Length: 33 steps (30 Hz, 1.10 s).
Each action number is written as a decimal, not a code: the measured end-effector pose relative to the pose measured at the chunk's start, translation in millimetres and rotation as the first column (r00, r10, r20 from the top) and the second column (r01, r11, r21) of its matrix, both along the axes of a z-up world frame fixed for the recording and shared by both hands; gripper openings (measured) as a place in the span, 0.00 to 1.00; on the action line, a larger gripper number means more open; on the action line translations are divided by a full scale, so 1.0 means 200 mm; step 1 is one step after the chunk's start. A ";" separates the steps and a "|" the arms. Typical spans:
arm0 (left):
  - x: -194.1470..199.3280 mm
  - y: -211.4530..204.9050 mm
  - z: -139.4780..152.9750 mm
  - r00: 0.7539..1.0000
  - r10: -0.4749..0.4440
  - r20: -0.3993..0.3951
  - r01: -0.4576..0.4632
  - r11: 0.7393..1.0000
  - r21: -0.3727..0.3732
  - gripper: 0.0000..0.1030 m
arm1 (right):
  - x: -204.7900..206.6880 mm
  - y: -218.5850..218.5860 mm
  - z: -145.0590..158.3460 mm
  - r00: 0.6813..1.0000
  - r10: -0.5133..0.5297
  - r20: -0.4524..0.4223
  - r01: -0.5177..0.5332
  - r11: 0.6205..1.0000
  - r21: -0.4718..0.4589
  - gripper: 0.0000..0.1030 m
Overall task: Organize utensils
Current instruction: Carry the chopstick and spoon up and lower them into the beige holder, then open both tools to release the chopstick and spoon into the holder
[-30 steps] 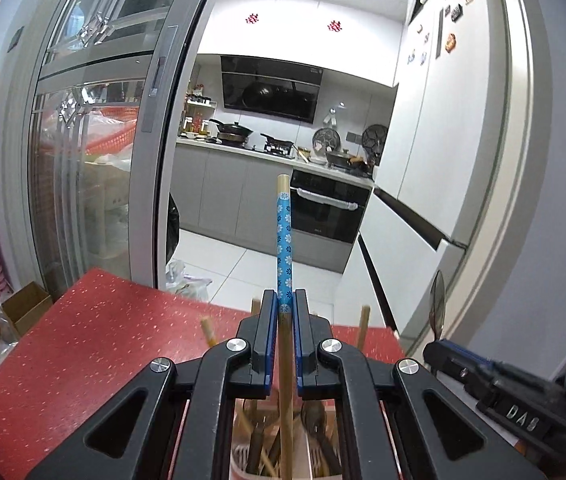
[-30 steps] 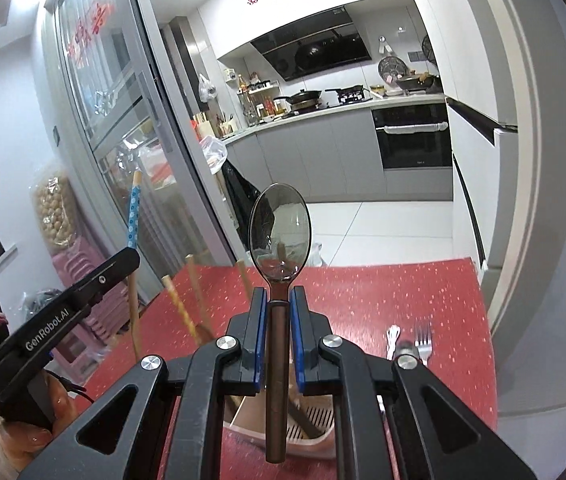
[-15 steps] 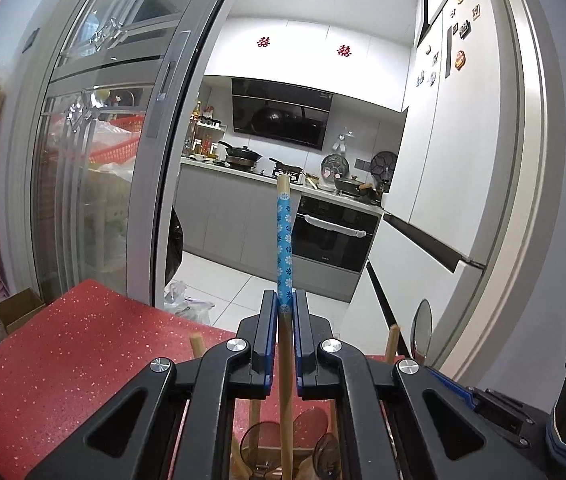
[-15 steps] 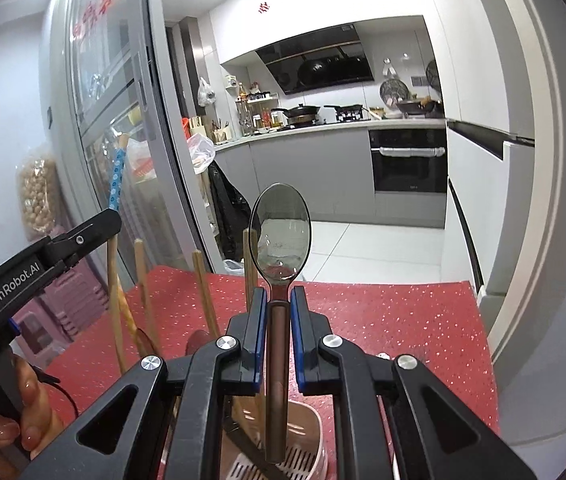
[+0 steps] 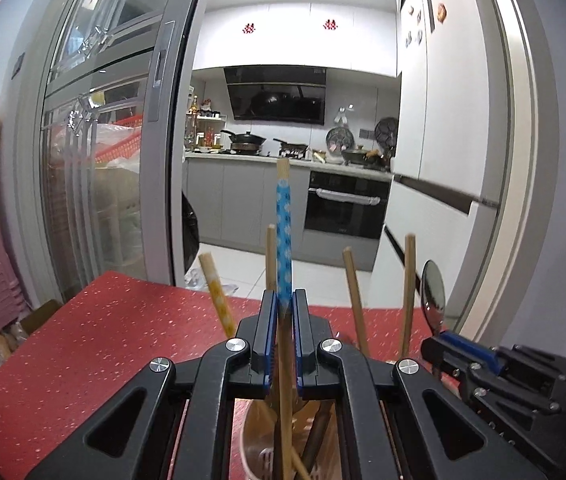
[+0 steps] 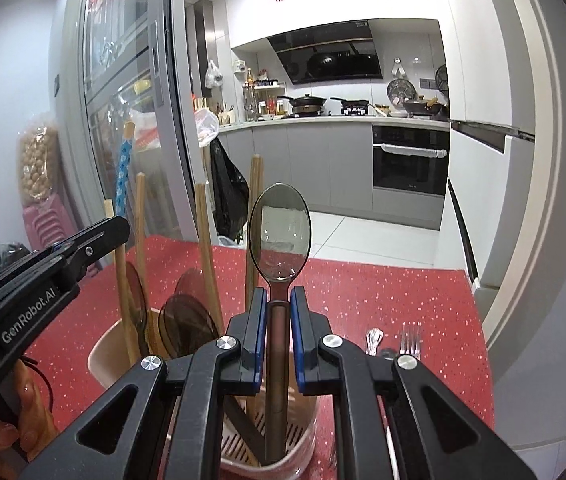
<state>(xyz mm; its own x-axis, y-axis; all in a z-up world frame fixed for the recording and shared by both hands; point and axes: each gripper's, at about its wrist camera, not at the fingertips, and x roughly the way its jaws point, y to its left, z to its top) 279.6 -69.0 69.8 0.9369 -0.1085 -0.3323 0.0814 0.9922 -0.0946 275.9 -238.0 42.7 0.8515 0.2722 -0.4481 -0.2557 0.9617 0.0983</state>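
Note:
My left gripper (image 5: 281, 312) is shut on a chopstick with a blue patterned top (image 5: 283, 232), held upright, its lower end reaching down into the beige utensil holder (image 5: 253, 440). My right gripper (image 6: 279, 308) is shut on a dark metal spoon (image 6: 279, 232), bowl up, its handle going down into the holder's slotted compartment (image 6: 243, 444). Several wooden chopsticks (image 6: 205, 240) and dark spoons (image 6: 187, 320) stand in the holder. The left gripper (image 6: 95, 236) shows at the left of the right wrist view, the right gripper (image 5: 439, 340) at the right of the left wrist view.
The holder stands on a red speckled table (image 6: 383, 292). A fork (image 6: 409, 338) and another metal utensil (image 6: 374, 340) lie on the table right of the holder. A glass sliding door (image 5: 115, 160) stands at the left, the kitchen beyond. A person's fingers (image 6: 3, 436) hold the left gripper.
Both grippers have sunk toward the holder, carrying the chopstick and the spoon down into it. More of the standing chopsticks now rise into both views.

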 end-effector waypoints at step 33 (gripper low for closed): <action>-0.08 0.08 -0.09 0.975 -0.009 -0.223 0.011 1.000 0.008 0.30 | -0.11 -0.03 0.03 0.988 0.049 -0.149 -0.041 0.998 0.057 0.45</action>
<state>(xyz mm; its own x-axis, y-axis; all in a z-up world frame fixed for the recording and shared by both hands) 263.6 -53.2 51.8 0.8383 -0.1139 -0.5332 0.0694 0.9923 -0.1028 254.2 -245.0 48.4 0.7619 0.3358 -0.5539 -0.2772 0.9419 0.1898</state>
